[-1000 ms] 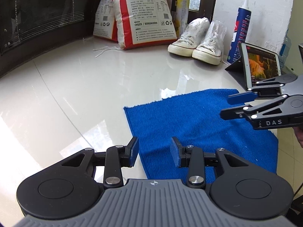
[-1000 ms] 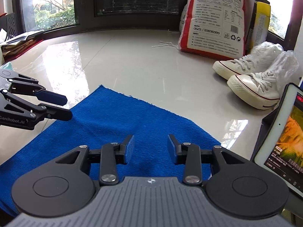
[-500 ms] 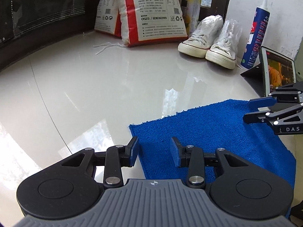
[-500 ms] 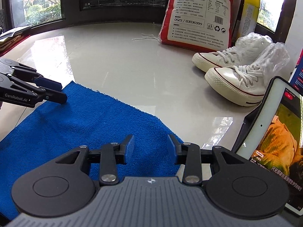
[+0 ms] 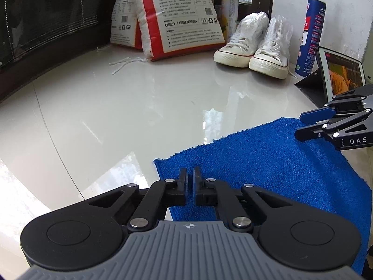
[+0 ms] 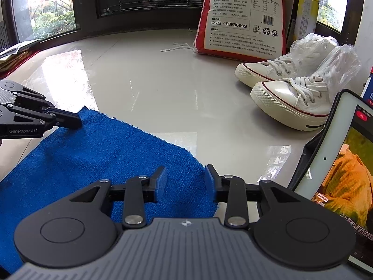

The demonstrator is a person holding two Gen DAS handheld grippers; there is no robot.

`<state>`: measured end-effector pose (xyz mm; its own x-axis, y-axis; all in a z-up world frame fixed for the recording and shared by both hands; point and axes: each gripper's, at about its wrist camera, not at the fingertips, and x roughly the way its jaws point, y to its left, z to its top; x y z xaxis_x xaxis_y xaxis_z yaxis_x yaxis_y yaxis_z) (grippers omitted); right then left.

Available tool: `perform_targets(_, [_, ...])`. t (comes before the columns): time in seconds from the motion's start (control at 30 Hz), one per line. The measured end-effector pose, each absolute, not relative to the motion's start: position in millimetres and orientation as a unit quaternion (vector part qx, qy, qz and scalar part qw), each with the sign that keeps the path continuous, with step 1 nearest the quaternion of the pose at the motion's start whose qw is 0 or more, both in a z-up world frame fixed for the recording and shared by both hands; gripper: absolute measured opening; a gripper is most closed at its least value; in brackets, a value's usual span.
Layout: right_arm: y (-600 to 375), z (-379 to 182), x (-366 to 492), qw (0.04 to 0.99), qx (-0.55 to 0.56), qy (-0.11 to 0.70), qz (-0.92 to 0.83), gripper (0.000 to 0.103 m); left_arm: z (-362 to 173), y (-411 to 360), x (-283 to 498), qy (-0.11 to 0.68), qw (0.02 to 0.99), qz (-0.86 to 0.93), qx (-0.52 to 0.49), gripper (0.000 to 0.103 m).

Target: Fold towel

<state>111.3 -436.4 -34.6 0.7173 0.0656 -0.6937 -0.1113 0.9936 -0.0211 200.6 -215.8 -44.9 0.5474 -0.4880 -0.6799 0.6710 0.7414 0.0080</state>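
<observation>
Blue towel [image 5: 275, 163] lies flat on the glossy pale floor [image 5: 116, 121], single layer as far as I can see, no fold made yet; its far edge runs across between the two grippers, long axis roughly left-right from the person's side.

Left gripper [image 5: 190, 182] sits at the towel's far-left corner; fingers nearly together, only a thin slit between the pads; right wrist view shows its tips [image 6: 70, 121] pressed at that corner of the towel [image 6: 105, 158]; looks clamped on the corner fabric, though the cloth between the pads is not visible, so a judgement.

Right gripper [image 6: 185, 179] hangs over the far-right corner, fingers wide apart, corner edge lying just between and below them; nothing gripped; left view shows it [image 5: 307, 126] spread, one finger above the other, just over the towel edge.

Key relation: both corners of the far edge sit right at the fingertips, rest of the towel stretches back toward the person; likely next step is right closing on its corner, then both pulling the far edge back over the near one.

Clutter beyond: white sneakers [image 6: 286, 88], rice bag [image 6: 240, 16], tablet [image 6: 345, 163] just right of the right gripper; risk of bumping it.
</observation>
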Motion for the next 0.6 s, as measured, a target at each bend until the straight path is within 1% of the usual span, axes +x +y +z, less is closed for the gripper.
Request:
perform_targets(0.03, [-437, -35, 112, 0.926, -0.029, 0.372, 0.047, 0.015, -45, -216, 200, 0.339, 0.87, -0.332, 0.135, 0.001])
perform_targets(0.2, [-434, -34, 111, 0.927, -0.026, 0.37, 0.049, 0.006, -45, -211, 195, 0.337, 0.872, -0.329, 0.132, 0.0])
perform_targets(0.6, [-415, -33, 115, 0.928, -0.031, 0.365, 0.064, 0.004, -45, -198, 184, 0.331, 0.881, -0.305, 0.147, 0.0])
